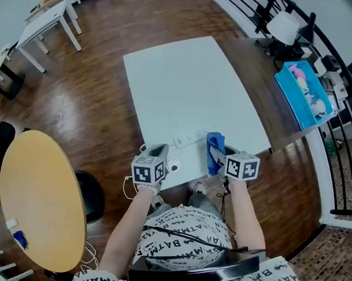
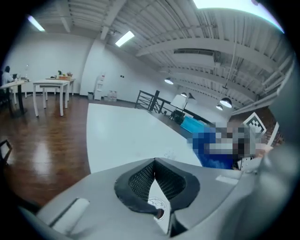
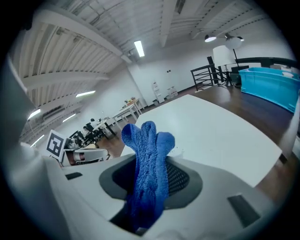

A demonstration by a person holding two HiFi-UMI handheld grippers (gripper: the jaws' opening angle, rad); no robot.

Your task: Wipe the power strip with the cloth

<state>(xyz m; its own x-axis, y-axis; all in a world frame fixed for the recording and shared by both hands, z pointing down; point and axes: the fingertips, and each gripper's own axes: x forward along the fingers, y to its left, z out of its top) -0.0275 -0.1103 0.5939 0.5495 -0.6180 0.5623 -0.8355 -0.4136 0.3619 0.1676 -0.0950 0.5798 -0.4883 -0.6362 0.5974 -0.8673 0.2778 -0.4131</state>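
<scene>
A white power strip lies near the front edge of the white table. My right gripper is shut on a blue cloth, which hangs just right of the strip's end. In the right gripper view the cloth sticks up from between the dark pads of the right gripper, held above the table. My left gripper is at the table's front edge, left of the strip. Seen in its own view, the left gripper has its pads meeting at the tips.
A small round white thing lies by the left gripper, and a white cable hangs off the table edge. A blue bin and black railing stand at right. A round yellow table stands at left.
</scene>
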